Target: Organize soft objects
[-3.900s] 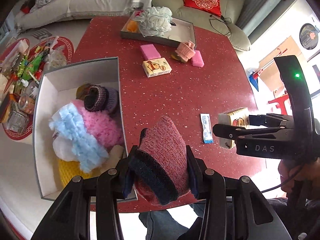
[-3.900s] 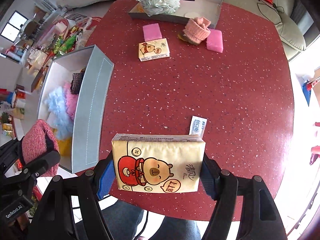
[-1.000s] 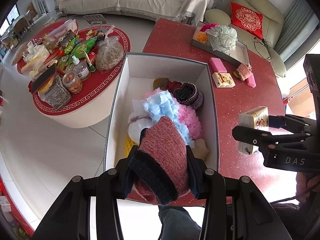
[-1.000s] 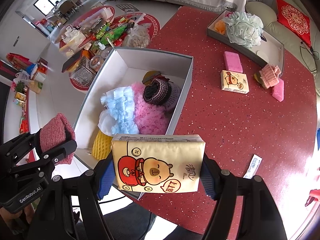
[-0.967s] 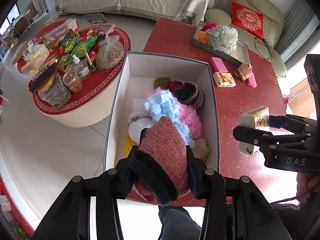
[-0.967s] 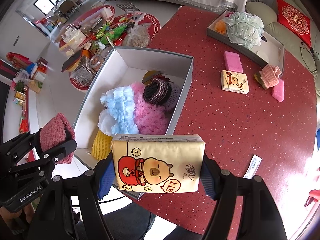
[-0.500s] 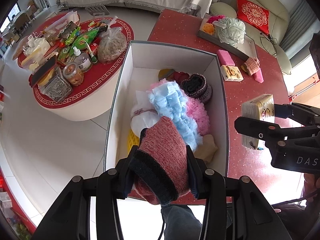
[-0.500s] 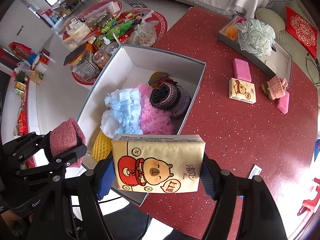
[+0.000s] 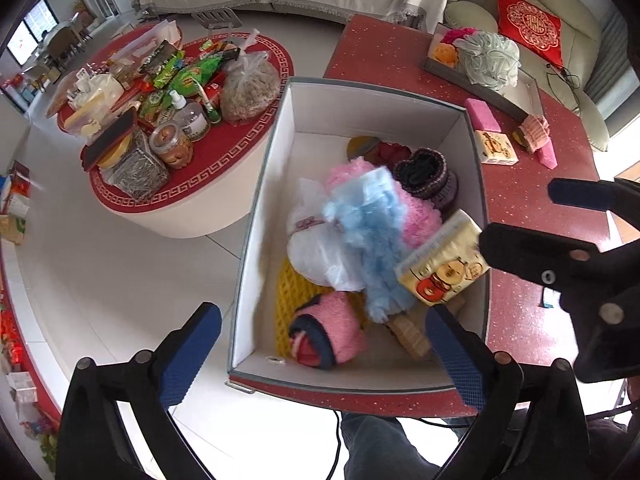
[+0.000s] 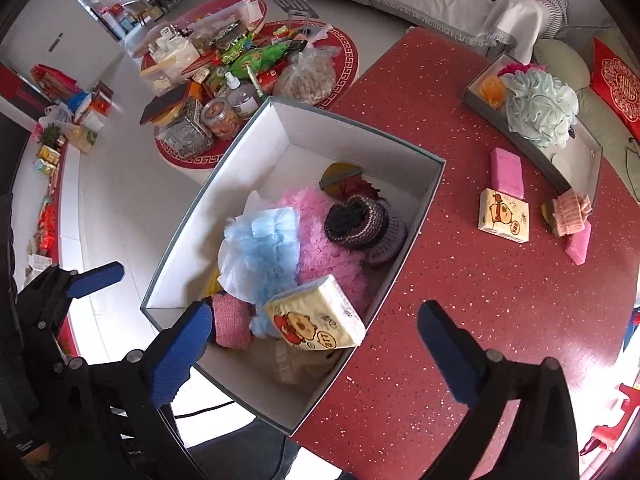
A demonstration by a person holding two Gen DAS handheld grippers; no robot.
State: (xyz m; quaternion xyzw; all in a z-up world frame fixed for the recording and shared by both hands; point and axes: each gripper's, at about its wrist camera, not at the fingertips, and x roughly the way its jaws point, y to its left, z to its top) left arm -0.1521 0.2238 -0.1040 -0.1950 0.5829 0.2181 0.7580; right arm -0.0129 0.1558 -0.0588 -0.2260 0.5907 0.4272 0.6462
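Note:
A white-lined grey box [image 9: 376, 104] [image 10: 280, 132] sits at the red table's left edge, holding pink and blue fluffy items, a knit hat and a yellow mesh. The pink knit sock [image 9: 332, 332] [image 10: 230, 320] lies in its near end. The yellow tissue pack [image 9: 444, 264] [image 10: 316, 316] rests tilted on the pile by the right wall. My left gripper [image 9: 320, 356] is open and empty above the box's near end. My right gripper [image 10: 316, 352] is open and empty above the box's near right corner.
On the red table [image 10: 500, 300] lie another tissue pack [image 10: 504, 210], pink sponges [image 10: 507, 172], a pink knit sock [image 10: 570, 208] and a grey tray [image 10: 580, 160] with a green bath pouf [image 10: 540, 108]. A low round table [image 9: 160, 92] of snacks stands left of the box.
Both grippers have opened. The pink sock dropped from the left gripper into the box, and the tissue pack dropped from the right gripper onto the pile.

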